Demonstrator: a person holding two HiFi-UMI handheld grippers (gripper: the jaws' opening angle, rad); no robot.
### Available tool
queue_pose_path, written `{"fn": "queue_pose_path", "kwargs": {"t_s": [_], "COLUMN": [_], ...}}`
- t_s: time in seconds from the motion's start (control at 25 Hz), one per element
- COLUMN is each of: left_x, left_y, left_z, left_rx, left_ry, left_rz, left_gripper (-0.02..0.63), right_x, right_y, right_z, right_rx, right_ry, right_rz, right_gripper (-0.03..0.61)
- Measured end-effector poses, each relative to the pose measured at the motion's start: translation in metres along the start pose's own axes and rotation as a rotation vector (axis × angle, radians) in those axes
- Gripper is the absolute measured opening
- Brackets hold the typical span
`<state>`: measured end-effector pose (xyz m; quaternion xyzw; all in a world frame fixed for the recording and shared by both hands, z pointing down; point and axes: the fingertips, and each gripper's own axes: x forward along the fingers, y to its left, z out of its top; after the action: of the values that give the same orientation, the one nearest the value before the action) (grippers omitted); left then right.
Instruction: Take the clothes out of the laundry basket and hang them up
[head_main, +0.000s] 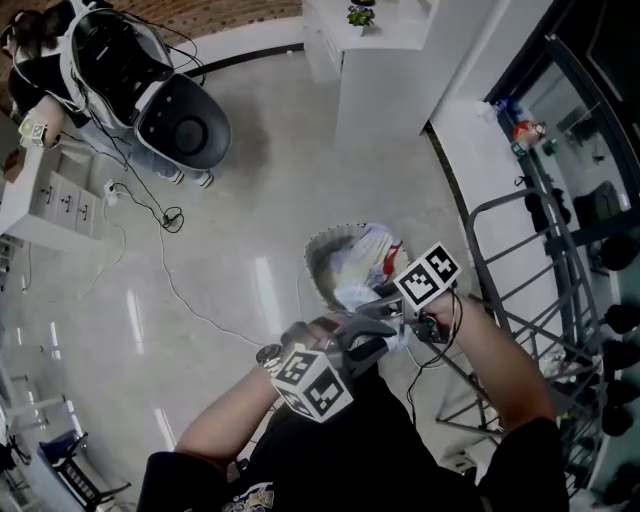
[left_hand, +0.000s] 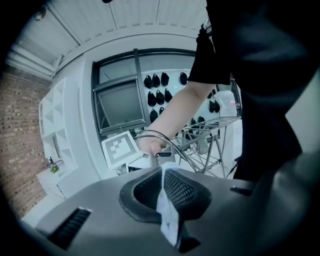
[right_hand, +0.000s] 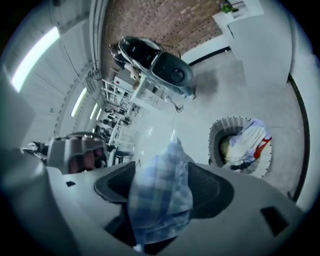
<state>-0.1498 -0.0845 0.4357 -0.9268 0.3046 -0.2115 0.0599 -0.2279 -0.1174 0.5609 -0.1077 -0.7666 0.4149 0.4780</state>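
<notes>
Two tools are each closed tight on fabric. The right tool (right_hand: 160, 192) has its jaws clamped on a blue checked cloth (right_hand: 161, 200), which bunches up between the pads and spills out at 6 o'clock. The left tool (left_hand: 163, 187) is pressed shut on a thin pale edge of cloth that sticks out at 6 o'clock of its jaws; it looks like the same piece. In the head view the tools sit close together, the right one at about 1 o'clock of the left, with the cloth between their tips. The laundry basket (head_main: 318, 255) stands on the floor (head_main: 250, 200) just beyond, at 11 o'clock of the tools, with white and red clothes (head_main: 378, 250) piled inside. A metal drying rack (head_main: 520, 300) stands at 3 o'clock.
</notes>
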Motion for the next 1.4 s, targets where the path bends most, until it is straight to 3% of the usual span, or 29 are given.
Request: {"fn": "queue_pose_path", "kwargs": {"t_s": [0.08, 0.16, 0.2, 0.44, 0.68, 1.12, 1.36, 1.4], "left_x": [-0.001, -0.003, -0.006, -0.026, -0.039, -0.057, -0.072, -0.074], "left_y": [0.001, 0.005, 0.008, 0.037, 0.047, 0.054, 0.043, 0.040], "left_z": [-0.009, -0.018, -0.022, -0.041, -0.063, -0.076, -0.059, -0.059], "left_rx": [-0.003, -0.021, -0.039, -0.189, -0.213, -0.269, -0.317, -0.334], "left_ry": [0.016, 0.028, 0.030, 0.008, 0.026, -0.013, -0.127, -0.138], "left_rz": [0.007, 0.012, 0.018, 0.099, 0.140, 0.190, 0.181, 0.173], "left_gripper": [0.011, 0.011, 0.011, 0.011, 0.012, 0.020, 0.066, 0.097], "right_x": [0.015, 0.019, 0.018, -0.026, -0.081, -0.146, -0.164, -0.170], "right_y": [-0.016, -0.024, -0.025, -0.017, 0.004, 0.070, 0.079, 0.076], "right_z": [-0.007, 0.001, 0.008, 0.063, 0.092, 0.101, 0.092, 0.090], "right_rx": [-0.034, -0.065, -0.076, -0.031, -0.068, -0.190, -0.129, -0.110], "right_ry": [0.065, 0.044, 0.009, -0.375, -0.685, -0.978, -1.093, -1.118], "right_rz": [-0.081, -0.138, -0.154, -0.155, -0.219, -0.319, -0.338, -0.349], "right_gripper": [0.240, 0.029, 0.018, 0.014, 0.014, 0.012, 0.011, 0.011]}}
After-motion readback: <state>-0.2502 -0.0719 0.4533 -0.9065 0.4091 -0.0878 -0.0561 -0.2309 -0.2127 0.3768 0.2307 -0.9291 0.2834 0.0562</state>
